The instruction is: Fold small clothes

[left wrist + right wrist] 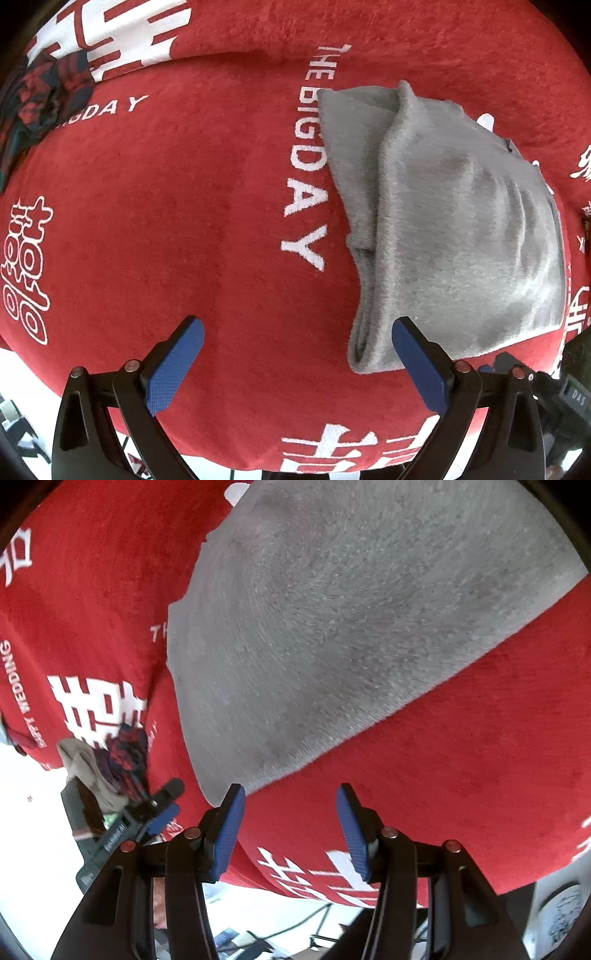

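Item: grey garment point(443, 229), folded, lay right of centre on the red cloth point(166, 221). My left gripper point(297, 363) stood wide, nothing between its pads, its right pad at the garment's lower edge. My right gripper point(291, 830) stood half-spread, empty, below the garment's corner. Dark plaid clothing point(40, 99) sat upper left.

A red cloth point(184, 206) with white lettering covers the table. Cables point(295, 923) lie on the floor below its edge.

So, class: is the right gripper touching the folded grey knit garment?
Cannot tell. In the right wrist view the right gripper holds nothing between open pads, but one pad overlaps the grey garment's edge.
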`<state>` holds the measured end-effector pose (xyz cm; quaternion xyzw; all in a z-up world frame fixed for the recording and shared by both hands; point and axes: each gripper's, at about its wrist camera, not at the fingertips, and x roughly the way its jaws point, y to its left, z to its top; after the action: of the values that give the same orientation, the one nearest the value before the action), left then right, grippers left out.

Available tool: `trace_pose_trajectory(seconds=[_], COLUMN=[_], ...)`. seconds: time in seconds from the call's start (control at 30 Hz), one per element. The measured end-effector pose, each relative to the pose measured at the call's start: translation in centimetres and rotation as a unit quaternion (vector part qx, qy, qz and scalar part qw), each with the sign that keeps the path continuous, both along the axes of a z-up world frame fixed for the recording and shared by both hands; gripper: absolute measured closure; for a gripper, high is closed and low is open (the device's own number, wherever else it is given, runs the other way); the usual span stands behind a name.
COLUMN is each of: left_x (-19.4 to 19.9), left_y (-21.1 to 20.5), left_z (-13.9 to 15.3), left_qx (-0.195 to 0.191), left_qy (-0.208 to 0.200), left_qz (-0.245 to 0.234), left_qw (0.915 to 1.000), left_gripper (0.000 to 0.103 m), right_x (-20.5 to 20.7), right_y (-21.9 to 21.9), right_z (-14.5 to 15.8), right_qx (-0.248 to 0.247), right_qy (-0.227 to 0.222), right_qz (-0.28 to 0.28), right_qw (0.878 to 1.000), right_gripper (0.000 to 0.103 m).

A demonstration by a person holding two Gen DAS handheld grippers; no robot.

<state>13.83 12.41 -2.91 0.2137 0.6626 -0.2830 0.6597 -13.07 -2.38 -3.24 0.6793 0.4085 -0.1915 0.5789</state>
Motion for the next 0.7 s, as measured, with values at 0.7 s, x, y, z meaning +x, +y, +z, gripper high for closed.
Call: trace_pose_trajectory(seconds=[0.7], left_x=[2.6], left_y=[1.2], left_z=[-2.2], left_qx=[0.004], left_qy=[0.006], left_qz=[0.006], left_qw=[1.0000], left_gripper=[0.001], right_x=[4.8], right_y=[0.5], right_z=[-2.6], right_qx=[0.028], right_qy=[-0.076], right_qz=[-0.058], right_qw=[0.995], right_gripper=[0.042])
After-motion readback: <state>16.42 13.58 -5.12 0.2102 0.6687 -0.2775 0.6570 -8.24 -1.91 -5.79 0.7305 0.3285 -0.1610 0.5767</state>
